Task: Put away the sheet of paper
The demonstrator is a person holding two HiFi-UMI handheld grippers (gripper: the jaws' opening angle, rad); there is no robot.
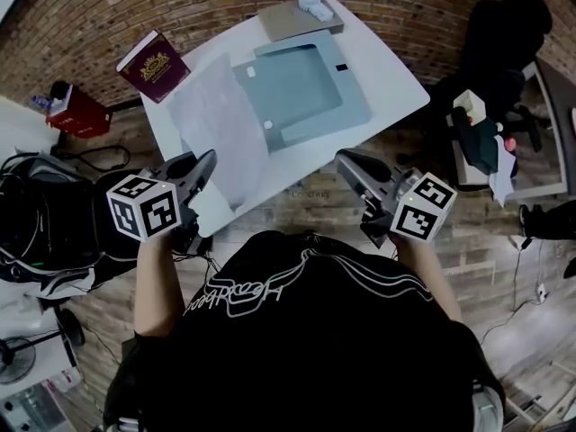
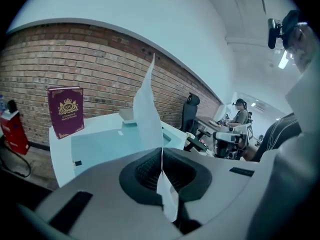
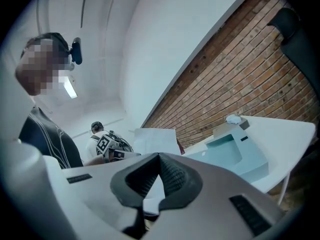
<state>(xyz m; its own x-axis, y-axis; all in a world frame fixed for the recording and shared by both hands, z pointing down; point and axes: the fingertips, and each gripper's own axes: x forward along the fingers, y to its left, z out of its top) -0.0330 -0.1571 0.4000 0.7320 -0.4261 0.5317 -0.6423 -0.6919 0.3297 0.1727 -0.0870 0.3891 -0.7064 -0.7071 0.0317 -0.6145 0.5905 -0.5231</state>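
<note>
Noting open floor (image 1: pixel 468 250) to the left, right and near side of the white table (image 1: pixel 387 70), with a brick wall (image 1: pixel 180 7) closing off the far side and the near edge lying just ahead of both grippers. Noting bare tabletop right of a pale blue folder (image 1: pixel 301 84). Recording the left gripper (image 1: pixel 205 165) pinching the near end of the sheet of paper (image 1: pixel 216 115), jaws pressed together on it. Recording the right gripper (image 1: pixel 346 160) closed tip to tip on nothing, hanging off the table's near right edge, apart from the sheet. Placing the sheet over the table's left half, overlapping the folder's left edge, its long axis running away from the person toward the wall. Seeing the sheet's broad face in the head view; seeing it edge-on in the left gripper view alone, rising from the jaws as a thin blade. Picking up, in the right gripper view alone, the sheet standing above the left gripper. Logging a maroon book (image 1: pixel 153 64) upright at the far left corner and a grey pad (image 1: pixel 292 21) at the far edge.
</note>
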